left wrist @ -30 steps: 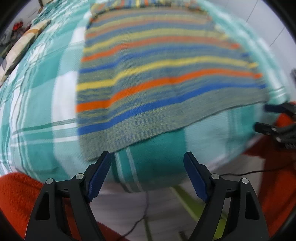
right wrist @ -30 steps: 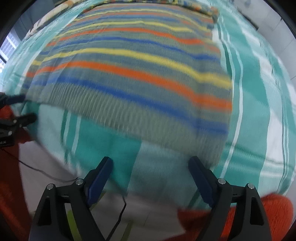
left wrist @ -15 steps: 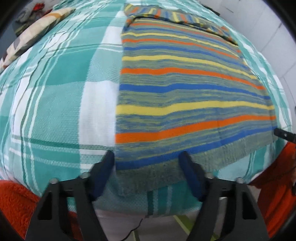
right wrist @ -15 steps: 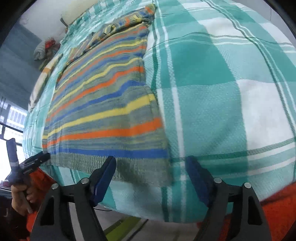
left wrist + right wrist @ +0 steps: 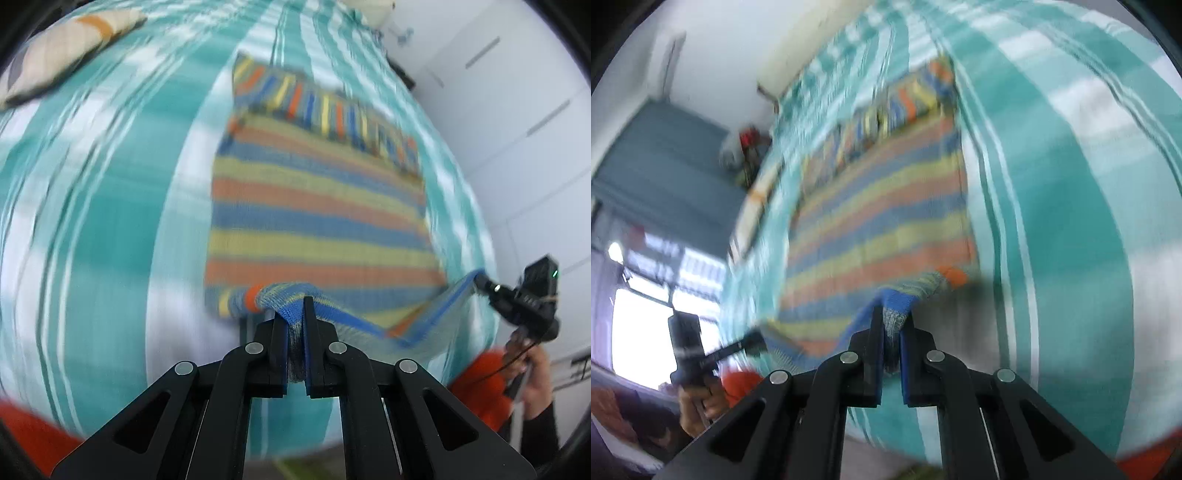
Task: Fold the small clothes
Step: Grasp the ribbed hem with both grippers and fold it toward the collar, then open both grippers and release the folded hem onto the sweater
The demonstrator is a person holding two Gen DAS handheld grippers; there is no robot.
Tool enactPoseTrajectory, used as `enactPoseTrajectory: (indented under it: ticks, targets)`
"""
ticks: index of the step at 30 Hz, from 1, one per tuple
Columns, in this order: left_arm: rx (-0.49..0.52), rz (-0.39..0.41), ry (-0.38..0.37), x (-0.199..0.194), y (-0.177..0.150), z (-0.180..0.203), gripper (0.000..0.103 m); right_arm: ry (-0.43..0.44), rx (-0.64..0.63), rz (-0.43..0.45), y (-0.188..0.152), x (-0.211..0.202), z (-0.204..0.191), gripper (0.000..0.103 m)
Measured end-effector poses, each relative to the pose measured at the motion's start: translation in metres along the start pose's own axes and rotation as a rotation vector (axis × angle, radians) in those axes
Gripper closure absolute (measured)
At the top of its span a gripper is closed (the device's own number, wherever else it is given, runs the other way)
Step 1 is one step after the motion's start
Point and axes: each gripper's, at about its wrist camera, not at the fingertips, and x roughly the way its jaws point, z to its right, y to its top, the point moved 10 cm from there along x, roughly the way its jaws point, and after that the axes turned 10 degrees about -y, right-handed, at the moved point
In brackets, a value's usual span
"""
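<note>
A striped knit sweater in orange, yellow, blue and grey lies flat on the bed; it also shows in the right wrist view. My left gripper is shut on the sweater's near left hem corner and holds it lifted off the bed. My right gripper is shut on the near right hem corner, also lifted. The hem hangs as a raised band between the two grippers. Each view shows the other gripper at its side, the right gripper and the left gripper.
The bed has a teal and white plaid cover. A patterned pillow lies at its far left. White cupboard doors stand to the right. A window is to the left of the bed.
Both grippers have closed on the sweater's hem corners and lifted the hem off the bed. Before, they were open at the near edge.
</note>
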Motion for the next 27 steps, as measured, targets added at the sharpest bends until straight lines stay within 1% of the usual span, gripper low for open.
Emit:
enactPoseTrajectory:
  ticks: [1,2,4,6,7,8,11,12,14,15,17,18,19,20,21,22,23,25,26,27]
  targets:
    - [0.004,0.027,0.001,0.003,0.026,0.0,0.099,0.002,0.009,0.022,0.015,0.001,-0.001,0.096]
    - [0.008,0.045,0.008,0.004,0.042,-0.001,0.099,-0.003,0.017,0.054,0.041,0.005,0.0,0.096]
    - [0.007,0.085,0.016,0.015,0.092,-0.004,0.099,0.003,0.042,0.087,0.078,0.015,-0.006,0.096]
    - [-0.018,0.107,0.005,0.03,0.14,-0.012,0.099,0.01,0.061,0.122,0.126,0.024,-0.01,0.096]
    - [-0.03,0.111,0.005,0.039,0.161,-0.016,0.099,0.01,0.065,0.131,0.142,0.033,-0.021,0.096]
    - [-0.04,0.12,0.012,0.049,0.184,-0.022,0.099,0.01,0.073,0.139,0.165,0.041,-0.024,0.096]
    - [-0.06,0.132,0.024,0.068,0.227,-0.037,0.099,0.01,0.096,0.143,0.222,0.069,-0.029,0.096]
    - [-0.07,0.128,0.027,0.078,0.241,-0.043,0.099,-0.005,0.1,0.145,0.239,0.079,-0.028,0.096]
    - [-0.078,0.112,0.046,0.098,0.263,-0.056,0.099,-0.011,0.098,0.128,0.269,0.1,-0.027,0.096]
    - [-0.077,0.104,0.05,0.106,0.267,-0.059,0.098,-0.02,0.097,0.111,0.282,0.113,-0.024,0.096]
    - [-0.076,0.098,0.082,0.127,0.285,-0.071,0.094,-0.051,0.098,0.096,0.304,0.138,-0.014,0.096]
    - [-0.078,0.1,0.095,0.132,0.288,-0.074,0.091,-0.05,0.1,0.087,0.311,0.149,-0.011,0.095]
    - [-0.084,0.11,0.118,0.137,0.298,-0.081,0.077,-0.051,0.109,0.084,0.318,0.158,-0.007,0.091]
    - [-0.093,0.122,0.136,0.138,0.304,-0.086,0.065,-0.056,0.124,0.103,0.329,0.166,-0.001,0.09]
    - [-0.109,0.153,0.157,0.136,0.313,-0.094,0.041,-0.066,0.136,0.125,0.338,0.171,0.003,0.077]
    - [-0.123,0.189,0.167,0.131,0.321,-0.099,0.028,-0.072,0.146,0.142,0.344,0.172,0.008,0.061]
    - [-0.141,0.232,0.169,0.123,0.329,-0.103,0.026,-0.077,0.161,0.169,0.352,0.172,0.012,0.06]
    - [-0.169,0.278,0.156,0.11,0.334,-0.106,0.026,-0.086,0.176,0.225,0.364,0.164,0.018,0.06]
    - [-0.167,0.289,0.147,0.105,0.335,-0.105,0.026,-0.095,0.173,0.246,0.368,0.159,0.019,0.06]
    - [-0.137,0.304,0.138,0.097,0.332,-0.099,0.026,-0.105,0.159,0.262,0.37,0.153,0.019,0.06]
